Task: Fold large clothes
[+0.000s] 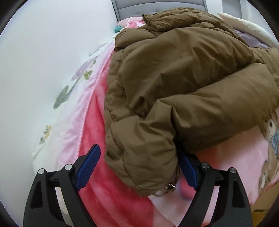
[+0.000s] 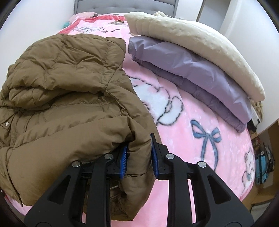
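Observation:
A brown puffer jacket [image 1: 174, 73] lies bunched on a pink blanket [image 1: 97, 174] on a bed. My left gripper [image 1: 139, 165] is open, its jaws wide apart around the jacket's near corner, which hangs between the blue pads [image 1: 90, 165]; the right pad is partly hidden under the fabric. In the right wrist view the jacket [image 2: 66, 83] fills the left side. My right gripper [image 2: 139, 153] is shut on a thick fold of the jacket's edge at the front of the bed.
A folded purple garment [image 2: 183, 69] and a cream one [image 2: 191, 40] are stacked at the right of the pink blanket [image 2: 200, 153]. A grey headboard [image 2: 122, 7] stands at the far end. A white wall [image 1: 43, 61] runs along the left. Bags [image 2: 263, 162] sit on the floor at the right.

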Action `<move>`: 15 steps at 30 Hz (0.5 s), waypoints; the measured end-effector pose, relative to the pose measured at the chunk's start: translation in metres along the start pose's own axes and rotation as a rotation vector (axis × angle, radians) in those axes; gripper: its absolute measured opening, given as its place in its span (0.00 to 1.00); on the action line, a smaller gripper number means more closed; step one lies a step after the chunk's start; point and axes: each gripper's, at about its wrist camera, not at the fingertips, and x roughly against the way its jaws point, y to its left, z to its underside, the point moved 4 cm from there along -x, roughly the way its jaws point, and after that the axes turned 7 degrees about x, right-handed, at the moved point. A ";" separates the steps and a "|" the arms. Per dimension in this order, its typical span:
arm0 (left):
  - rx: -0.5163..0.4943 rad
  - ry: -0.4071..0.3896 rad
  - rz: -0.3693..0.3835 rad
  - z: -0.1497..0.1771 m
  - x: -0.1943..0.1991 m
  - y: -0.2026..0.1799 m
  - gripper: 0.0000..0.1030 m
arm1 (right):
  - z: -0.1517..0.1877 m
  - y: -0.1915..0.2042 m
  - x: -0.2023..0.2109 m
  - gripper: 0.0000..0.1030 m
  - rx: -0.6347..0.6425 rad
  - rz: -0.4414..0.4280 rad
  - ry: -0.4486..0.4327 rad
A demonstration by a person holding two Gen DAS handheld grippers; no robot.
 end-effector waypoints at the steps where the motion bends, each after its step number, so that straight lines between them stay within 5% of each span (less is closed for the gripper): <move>1: -0.021 -0.006 0.007 0.004 0.003 0.000 0.82 | 0.000 0.000 0.000 0.22 0.004 -0.001 0.004; 7: -0.360 -0.141 -0.087 0.027 0.022 -0.024 0.82 | 0.000 0.001 -0.001 0.22 0.011 0.006 0.012; 15: -0.675 -0.211 -0.095 0.037 0.012 -0.031 0.82 | 0.000 0.000 -0.001 0.22 0.037 0.015 0.010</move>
